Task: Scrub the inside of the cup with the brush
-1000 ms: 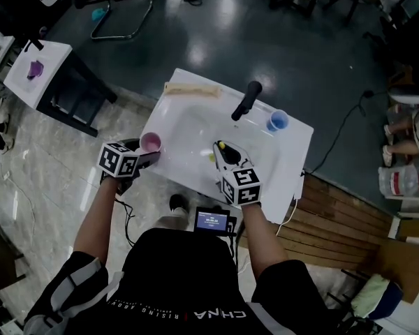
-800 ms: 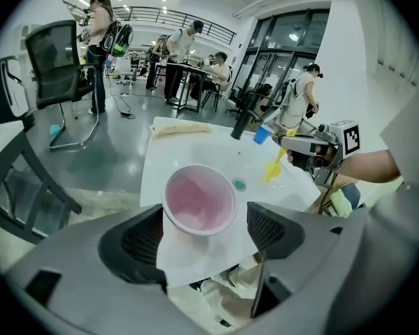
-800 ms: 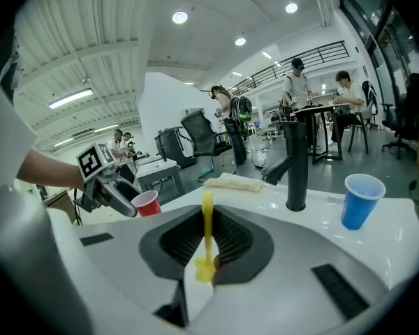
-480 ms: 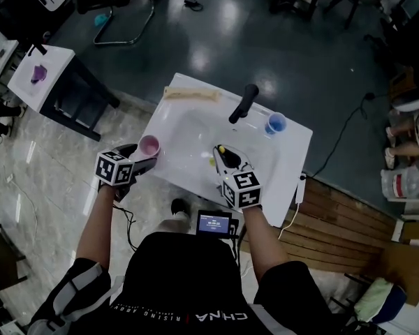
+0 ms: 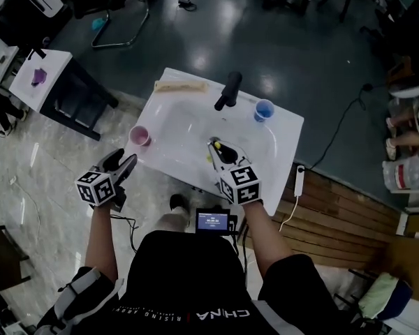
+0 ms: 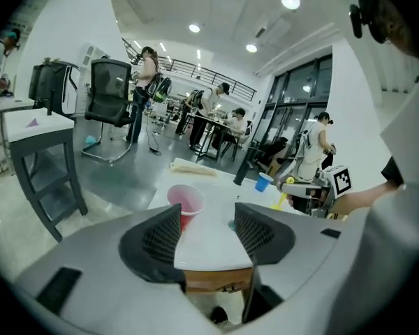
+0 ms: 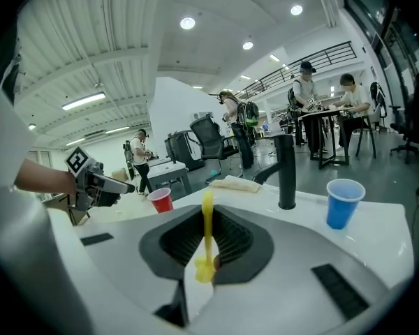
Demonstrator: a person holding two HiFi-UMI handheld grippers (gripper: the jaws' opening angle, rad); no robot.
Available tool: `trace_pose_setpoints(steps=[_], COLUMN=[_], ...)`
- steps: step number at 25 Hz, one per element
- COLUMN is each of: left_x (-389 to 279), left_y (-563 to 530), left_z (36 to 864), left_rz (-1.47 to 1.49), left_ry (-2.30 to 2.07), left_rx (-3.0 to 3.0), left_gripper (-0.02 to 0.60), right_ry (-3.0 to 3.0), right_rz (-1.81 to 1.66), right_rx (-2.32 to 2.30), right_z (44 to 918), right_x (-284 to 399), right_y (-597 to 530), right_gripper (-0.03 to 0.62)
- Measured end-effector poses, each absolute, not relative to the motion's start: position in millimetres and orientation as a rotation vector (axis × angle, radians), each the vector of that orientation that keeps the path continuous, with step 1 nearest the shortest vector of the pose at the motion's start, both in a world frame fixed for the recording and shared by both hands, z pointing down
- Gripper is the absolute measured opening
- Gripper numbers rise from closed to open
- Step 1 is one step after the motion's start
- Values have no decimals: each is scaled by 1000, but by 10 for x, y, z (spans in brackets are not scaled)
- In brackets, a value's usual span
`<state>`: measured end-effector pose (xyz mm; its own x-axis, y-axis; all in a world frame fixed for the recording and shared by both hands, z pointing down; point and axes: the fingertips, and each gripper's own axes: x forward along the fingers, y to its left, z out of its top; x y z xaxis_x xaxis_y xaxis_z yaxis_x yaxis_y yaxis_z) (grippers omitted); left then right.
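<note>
Red plastic cup (image 5: 139, 136) stood upright at left edge of white sink top (image 5: 283, 128), apart from left gripper (image 5: 124, 159). Left jaws apart, had just been narrowing, nothing between them. Right gripper (image 5: 222, 152) clamped on slim yellow brush (image 7: 207, 229), over basin. Cup looked thin-walled and light, likely to crush or skid on glossy top. Best taken across wall below rim, gentle squeeze, mouth left free for brush. Blue cup (image 5: 263, 109) sat beside black faucet (image 5: 227, 93).
</note>
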<state>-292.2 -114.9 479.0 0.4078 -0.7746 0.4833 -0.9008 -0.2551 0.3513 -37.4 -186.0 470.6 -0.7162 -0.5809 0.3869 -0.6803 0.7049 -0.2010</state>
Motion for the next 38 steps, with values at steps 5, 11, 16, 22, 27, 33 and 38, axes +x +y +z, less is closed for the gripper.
trace_pose_setpoints(steps=[5,11,16,22,27,33,38], left_x=[-2378,-1766,-1442,-1664,-1823,-1867,-1920], left_y=[-848,-693,-435,-53,135,334,447], left_z=[4777,4644,4520,4464,4499,4526,4520], left_rz=[246,82,99,111,88,92,92], left_ry=[-1299,-1103,-906,-826,-805,-753,-735], left_rx=[2209,2349,2487,2539,2557,2607,2635], left_gripper=[106,5,5,5,4,5,5], right_ry=[-2620,-2593,-2593,-2569,-2554,-2547,-2536], right_rz=[473,390,363,361,351,343,328], right_rx=[1028,1109,1181,1232,1271,1326,1353], right_z=[4667,4491,4318,4206,4173,4157,4133], right_x=[-108,31,-93,-453,-631,-730,-774], right_y=[-1650,-1227,-910,-545,-250,-12,135], right_gripper=[38,38,38,38,38,39,38])
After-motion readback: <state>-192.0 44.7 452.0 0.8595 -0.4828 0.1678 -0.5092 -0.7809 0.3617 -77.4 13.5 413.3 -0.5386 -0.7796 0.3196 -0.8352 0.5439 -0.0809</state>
